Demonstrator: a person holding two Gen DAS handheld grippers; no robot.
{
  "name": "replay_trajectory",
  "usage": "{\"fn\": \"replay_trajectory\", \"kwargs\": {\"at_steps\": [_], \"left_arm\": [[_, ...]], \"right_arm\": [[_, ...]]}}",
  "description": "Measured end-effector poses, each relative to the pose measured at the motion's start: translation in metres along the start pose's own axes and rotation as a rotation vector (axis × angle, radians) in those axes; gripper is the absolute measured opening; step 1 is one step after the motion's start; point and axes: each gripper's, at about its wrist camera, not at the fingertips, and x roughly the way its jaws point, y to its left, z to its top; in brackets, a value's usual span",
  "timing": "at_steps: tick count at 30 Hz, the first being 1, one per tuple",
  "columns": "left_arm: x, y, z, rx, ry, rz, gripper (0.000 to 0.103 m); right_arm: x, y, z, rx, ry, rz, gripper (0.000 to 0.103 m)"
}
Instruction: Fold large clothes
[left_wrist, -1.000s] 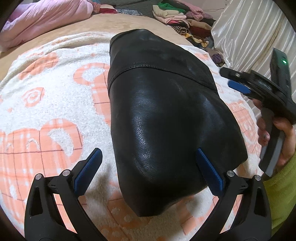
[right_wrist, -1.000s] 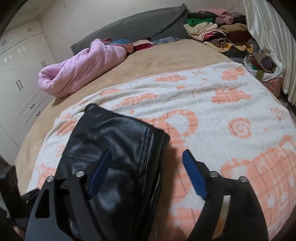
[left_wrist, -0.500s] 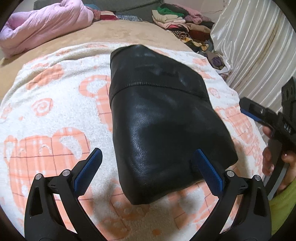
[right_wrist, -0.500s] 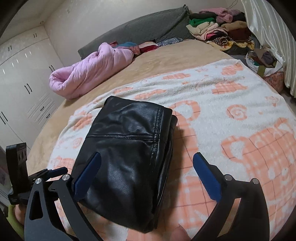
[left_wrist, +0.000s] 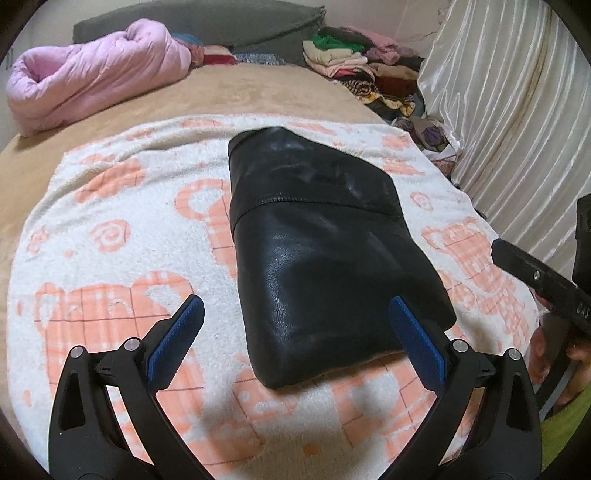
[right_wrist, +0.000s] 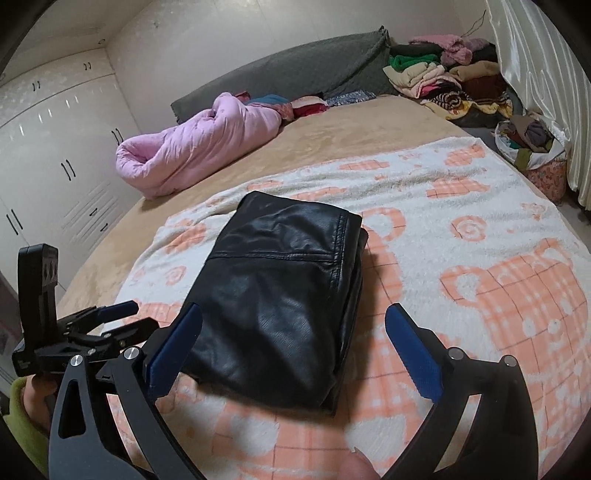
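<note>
Garment: black leather jacket (right_wrist: 280, 291), folded on my bear-print blanket (right_wrist: 461, 236).
Writing: none I could read.
My left gripper (left_wrist: 295, 339): spread, empty.
My right gripper (right_wrist: 291, 343): spread, empty.

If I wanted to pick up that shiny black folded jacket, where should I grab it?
Probably the near rounded fold of the black jacket, coming in low from the front. All layers join there, so the bundle should stay folded. Its right side shows loose stacked edges that could slip apart. Both grippers are open, holding nothing.
</note>
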Motion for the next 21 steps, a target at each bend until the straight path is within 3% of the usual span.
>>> {"fn": "replay_trajectory", "kwargs": {"at_steps": [15,21], "left_arm": [[-0.037,0.003,-0.034,-0.006,-0.096,0.009,0.094],[-0.043,0.006,-0.048,0.008,-0.104,0.012,0.094]], "right_arm": [[-0.049,0.048,-0.052,-0.109,-0.155,-0.109,0.099],[-0.058,0.048,-0.071,-0.103,-0.206,-0.156,0.099]]}}
